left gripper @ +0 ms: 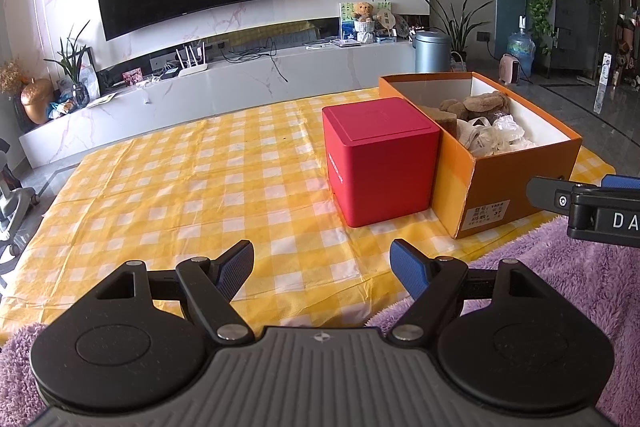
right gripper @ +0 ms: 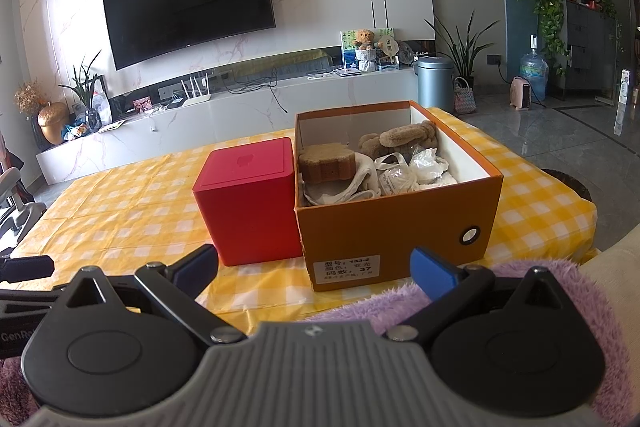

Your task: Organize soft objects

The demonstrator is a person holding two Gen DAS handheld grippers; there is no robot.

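Left wrist view first: my left gripper (left gripper: 322,269) hangs low over the near edge of the table with its two blue-padded fingers spread wide and nothing between them. Under it lies the yellow checked tablecloth (left gripper: 180,195), and a fluffy purple blanket (left gripper: 560,275) spreads across the near right corner, running beneath the gripper body. Further right stands a closed red box (left gripper: 380,163), its right side touching the orange shoe box (left gripper: 516,183). That shoe box is open at the top and holds the soft things: a brown plush toy (left gripper: 480,105) toward the back and crumpled white bags (left gripper: 500,139) in front of it. At the far right edge of this view my right gripper (left gripper: 568,193) juts in, just beside the shoe box's near corner.

Seen from the right wrist, the right gripper's fingers also stand wide apart, empty, with the shoe box's labelled end wall just ahead between them. A tan sponge-like block (right gripper: 328,163) sits in the left part of the box, touching the white cloth bag (right gripper: 356,183) beside it. The purple blanket lies under the right finger and reaches the foot of the shoe box.
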